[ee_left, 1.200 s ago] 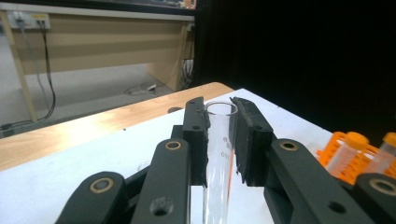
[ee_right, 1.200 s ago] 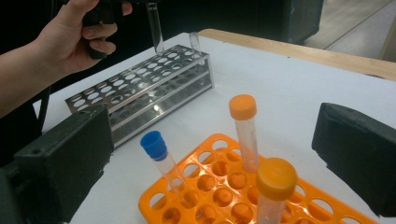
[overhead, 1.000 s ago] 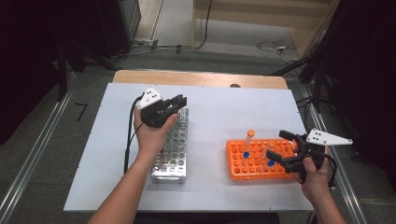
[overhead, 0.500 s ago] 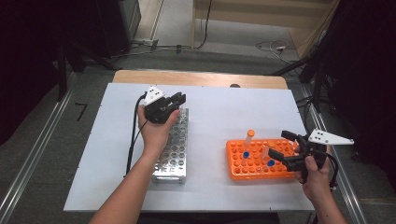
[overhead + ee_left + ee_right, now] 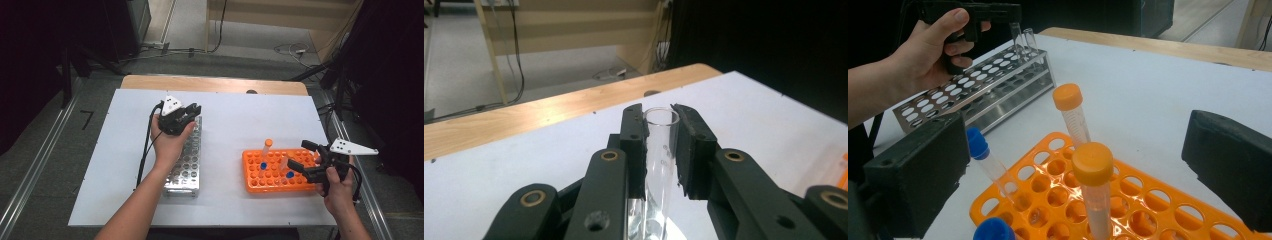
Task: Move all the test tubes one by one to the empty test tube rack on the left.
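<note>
Gripping a clear glass tube (image 5: 659, 150) near its open rim, the left tool (image 5: 182, 114) holds it upright over the far end of the metal rack (image 5: 185, 160); its pads (image 5: 689, 145) press the glass on both sides. The right tool (image 5: 306, 159) hangs with its jaws wide apart and nothing between them, at the near right corner of the orange rack (image 5: 272, 172).

The chief risk is the glass itself: squeezed near its thin rim by hard pads, it could crack, or slide down if the hold slackens. Lowered off-centre, its bottom could catch on the metal between two holes and tilt in the grip; whether it already sits in a hole is hard to tell, since the tool hides its lower end. A second clear tube (image 5: 1030, 40) stands just beside it and could be knocked.

The right tool's jaws flank the orange-capped tubes (image 5: 1093, 185), so a careless sweep would topple them. Between the two racks the white table (image 5: 230, 125) lies bare, giving free passage; the orange rack sits nearer the table's right edge.
</note>
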The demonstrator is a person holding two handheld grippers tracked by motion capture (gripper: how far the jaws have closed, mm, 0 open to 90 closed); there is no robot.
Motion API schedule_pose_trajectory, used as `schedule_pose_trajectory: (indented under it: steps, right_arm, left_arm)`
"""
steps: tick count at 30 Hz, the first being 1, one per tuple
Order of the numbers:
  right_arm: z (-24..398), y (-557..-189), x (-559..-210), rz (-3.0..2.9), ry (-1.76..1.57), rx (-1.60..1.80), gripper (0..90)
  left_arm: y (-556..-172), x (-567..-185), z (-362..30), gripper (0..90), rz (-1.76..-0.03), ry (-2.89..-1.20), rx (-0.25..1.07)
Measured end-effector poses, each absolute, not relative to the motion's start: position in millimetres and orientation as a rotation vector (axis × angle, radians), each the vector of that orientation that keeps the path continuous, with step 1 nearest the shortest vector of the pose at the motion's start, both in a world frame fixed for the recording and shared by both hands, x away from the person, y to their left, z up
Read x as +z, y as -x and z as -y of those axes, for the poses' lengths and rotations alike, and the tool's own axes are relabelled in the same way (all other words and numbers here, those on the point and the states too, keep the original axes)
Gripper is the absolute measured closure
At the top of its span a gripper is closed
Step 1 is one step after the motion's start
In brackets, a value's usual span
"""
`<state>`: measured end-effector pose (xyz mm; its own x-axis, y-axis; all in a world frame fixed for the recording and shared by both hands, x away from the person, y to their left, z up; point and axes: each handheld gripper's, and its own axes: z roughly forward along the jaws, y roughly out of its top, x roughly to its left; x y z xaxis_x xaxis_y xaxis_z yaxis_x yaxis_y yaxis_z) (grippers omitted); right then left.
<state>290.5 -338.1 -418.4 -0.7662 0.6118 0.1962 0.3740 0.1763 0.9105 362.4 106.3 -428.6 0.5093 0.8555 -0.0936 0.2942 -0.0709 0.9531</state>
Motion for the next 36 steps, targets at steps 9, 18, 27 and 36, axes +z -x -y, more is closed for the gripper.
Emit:
schedule_pose_trajectory:
  steps: [9,18,27,36]
  right_arm:
    - [337,-291,-420,-2.242,-0.961,1.622,0.0]
    - [336,-293,-423,-2.249,-0.968,1.61,0.0]
    - [340,-293,-422,-2.237,-0.977,1.617,0.0]
    - [341,-289,-420,-2.244,-0.946,1.623,0.0]
  left_arm:
    - [-361,-431,-103,75.6,-1.03,-1.719,0.613]
    - [-361,-430,-103,73.8,-1.062,-1.733,0.573]
    - [-357,-426,-105,57.1,-1.054,-1.71,0.552]
    - [-335,-415,-106,19.8,-1.0,-1.653,0.508]
